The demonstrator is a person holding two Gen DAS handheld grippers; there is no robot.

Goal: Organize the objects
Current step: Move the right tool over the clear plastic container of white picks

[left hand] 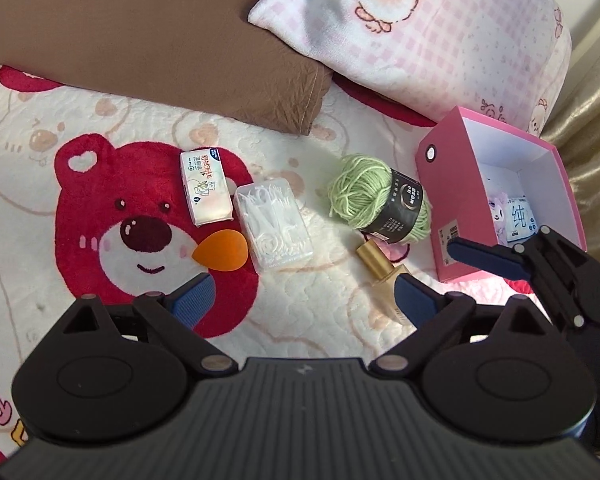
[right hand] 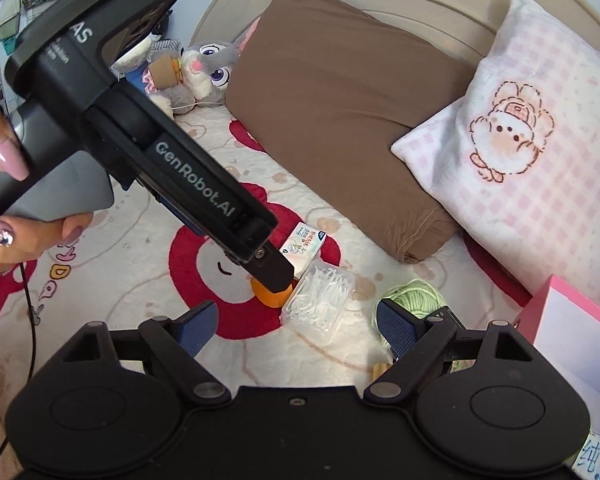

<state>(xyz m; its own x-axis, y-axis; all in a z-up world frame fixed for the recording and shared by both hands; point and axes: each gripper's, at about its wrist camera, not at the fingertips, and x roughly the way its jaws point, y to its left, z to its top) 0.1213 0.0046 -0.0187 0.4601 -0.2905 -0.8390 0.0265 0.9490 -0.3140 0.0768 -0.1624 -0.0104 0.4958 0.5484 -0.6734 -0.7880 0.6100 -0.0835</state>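
Left gripper [left hand: 304, 296] — nearest the left wrist view; jaws spread wide, nothing between them, hanging over the bed cover [left hand: 324, 320]. In the right wrist view it reaches in from the upper left, held by a hand [right hand: 4, 216] with long pink nails.

Right gripper [right hand: 296, 328] — jaws likewise wide apart and empty, above the cover. In the left wrist view it shows at the right edge, in front of the pink box.

Gold bottle [left hand: 384, 276] — lying on the cover just beyond the left gripper's right finger, cap end toward the yarn.

Orange sponge [left hand: 220, 250] — teardrop shape, on the red bear print, just beside the floss-pick box.

Floss-pick box [left hand: 274, 226] — clear plastic, full of white picks, lying flat between the sponge and the yarn.

Tissue pack [left hand: 206, 188] — small white packet, touching or nearly touching the far left corner of the floss-pick box.

Green yarn [left hand: 376, 196] — ball with a dark label band, near the pink box's left wall, apart from the floss-pick box.

Pink box [left hand: 452, 196] — open, white inside, at the right of the bed; a blue-and-white packet [left hand: 520, 216] and a pale purple item lie in it.

Brown pillow [left hand: 152, 40] — farther back, behind the small items.

Pink check pillow [left hand: 420, 40] — printed with cartoon figures, beside the brown one and behind the box.

Plush rabbit [right hand: 204, 68] — farthest, grey, at the headboard.
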